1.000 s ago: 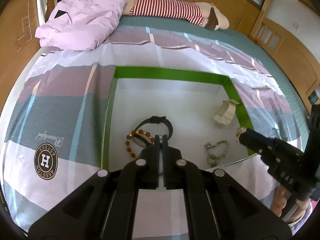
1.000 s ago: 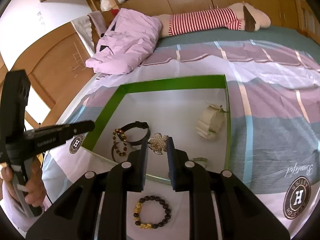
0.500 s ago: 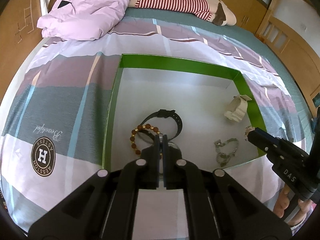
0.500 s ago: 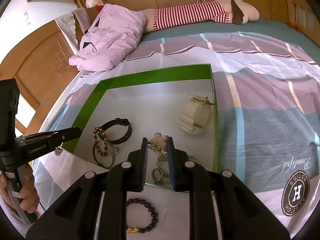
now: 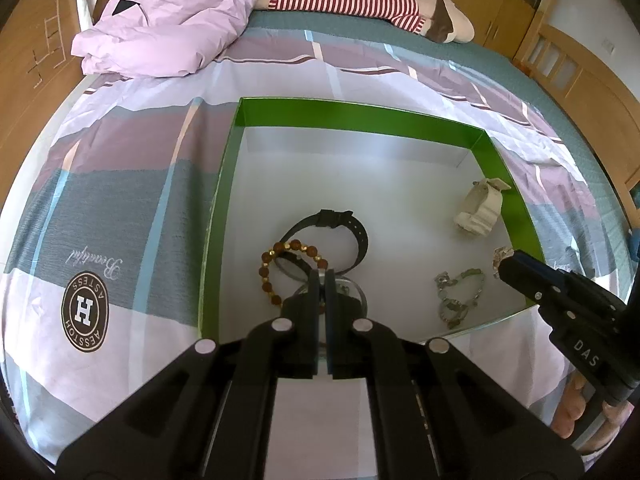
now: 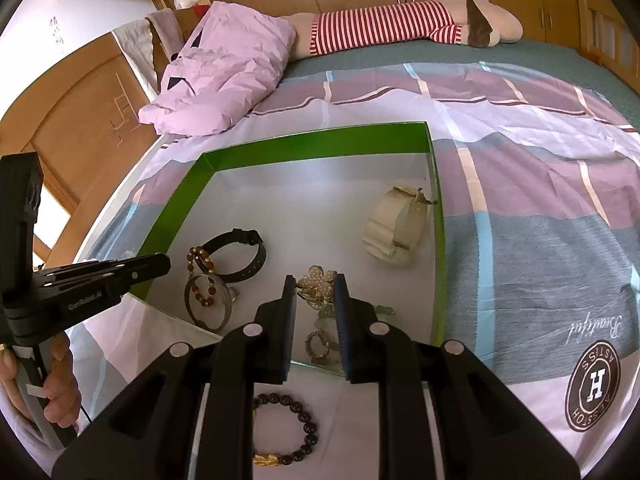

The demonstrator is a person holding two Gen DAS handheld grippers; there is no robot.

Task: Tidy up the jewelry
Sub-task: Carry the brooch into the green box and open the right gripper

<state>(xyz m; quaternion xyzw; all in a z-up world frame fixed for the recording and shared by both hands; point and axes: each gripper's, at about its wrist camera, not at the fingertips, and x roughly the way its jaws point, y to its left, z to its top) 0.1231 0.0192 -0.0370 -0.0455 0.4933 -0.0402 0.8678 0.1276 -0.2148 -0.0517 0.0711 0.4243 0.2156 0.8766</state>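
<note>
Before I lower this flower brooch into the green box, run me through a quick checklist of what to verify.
1. Right claw gripping the pearl flower brooch: ok.
2. Brooch above the green box floor: ok.
3. Bare floor beyond the green stone bracelet for the drop: ok.
4. Cream bracelet clear of the brooch: ok.
5. Left claw shut, over the silver bangle: whether it holds anything, cannot tell.
6. Dark bead bracelet in the box: not ok, lies on the bedsheet.
</note>
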